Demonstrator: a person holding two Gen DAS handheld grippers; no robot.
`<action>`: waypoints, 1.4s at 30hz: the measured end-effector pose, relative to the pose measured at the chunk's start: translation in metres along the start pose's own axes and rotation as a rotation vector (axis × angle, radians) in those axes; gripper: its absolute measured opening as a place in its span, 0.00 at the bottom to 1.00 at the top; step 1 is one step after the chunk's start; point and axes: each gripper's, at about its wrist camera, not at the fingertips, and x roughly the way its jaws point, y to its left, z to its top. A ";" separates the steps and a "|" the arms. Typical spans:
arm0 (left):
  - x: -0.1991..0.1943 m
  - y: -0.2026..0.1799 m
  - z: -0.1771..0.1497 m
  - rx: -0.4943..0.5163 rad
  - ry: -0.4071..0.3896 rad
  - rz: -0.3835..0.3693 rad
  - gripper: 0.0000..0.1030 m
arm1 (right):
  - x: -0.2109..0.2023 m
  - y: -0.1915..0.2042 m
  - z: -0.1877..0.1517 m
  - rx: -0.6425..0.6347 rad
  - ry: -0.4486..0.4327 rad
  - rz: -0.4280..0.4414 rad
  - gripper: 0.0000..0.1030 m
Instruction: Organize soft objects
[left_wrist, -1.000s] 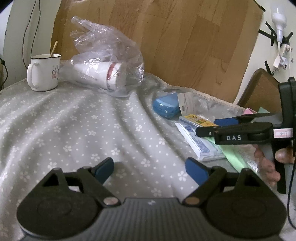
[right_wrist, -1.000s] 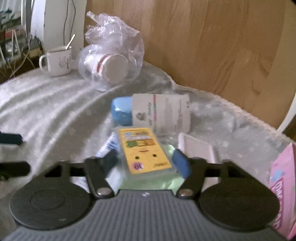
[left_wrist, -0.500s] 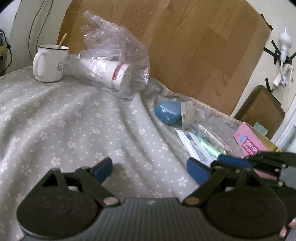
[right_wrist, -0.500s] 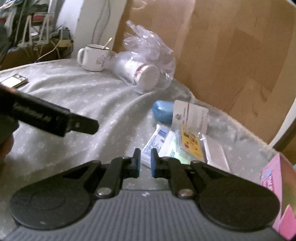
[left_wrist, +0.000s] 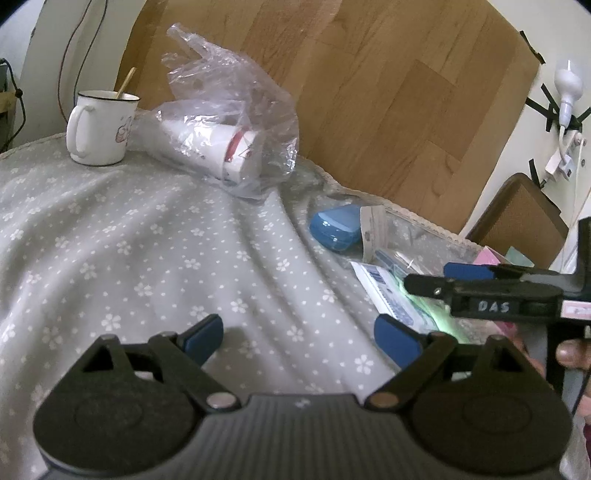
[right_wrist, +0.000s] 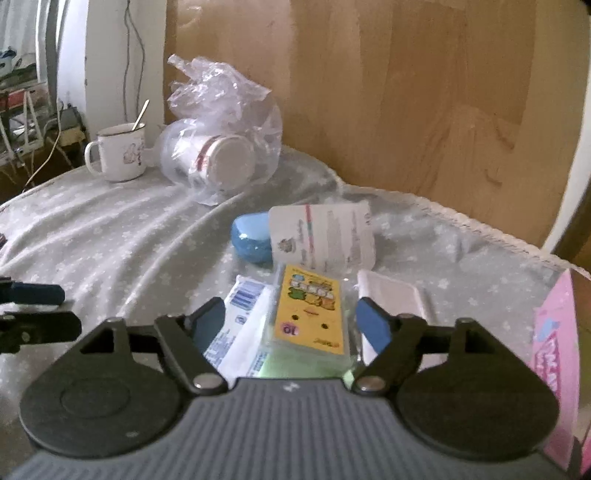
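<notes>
Fingers of right gripper (right_wrist: 291, 325) spread wide, having just opened, gripping nothing; yellow-labelled packet (right_wrist: 312, 312) lies between them on pile of soft packets near far right edge of tabletop (right_wrist: 110, 236); blue-printed white packet (right_wrist: 240, 321) just left, blue case (right_wrist: 251, 236) behind; left gripper (left_wrist: 299, 338) also wide open, empty, over bare flowered cloth; mug (left_wrist: 99, 127) and bagged cups (left_wrist: 221, 147) at far edge.
</notes>
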 end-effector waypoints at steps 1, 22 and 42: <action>0.000 0.000 0.000 0.002 0.000 0.000 0.90 | 0.003 0.001 -0.001 -0.006 0.014 -0.001 0.80; 0.002 0.004 0.001 -0.013 0.015 -0.014 0.93 | -0.101 0.083 -0.086 -0.197 -0.056 0.071 0.58; -0.009 -0.061 -0.024 0.119 0.181 -0.189 0.96 | -0.136 0.068 -0.129 0.074 -0.010 0.069 0.83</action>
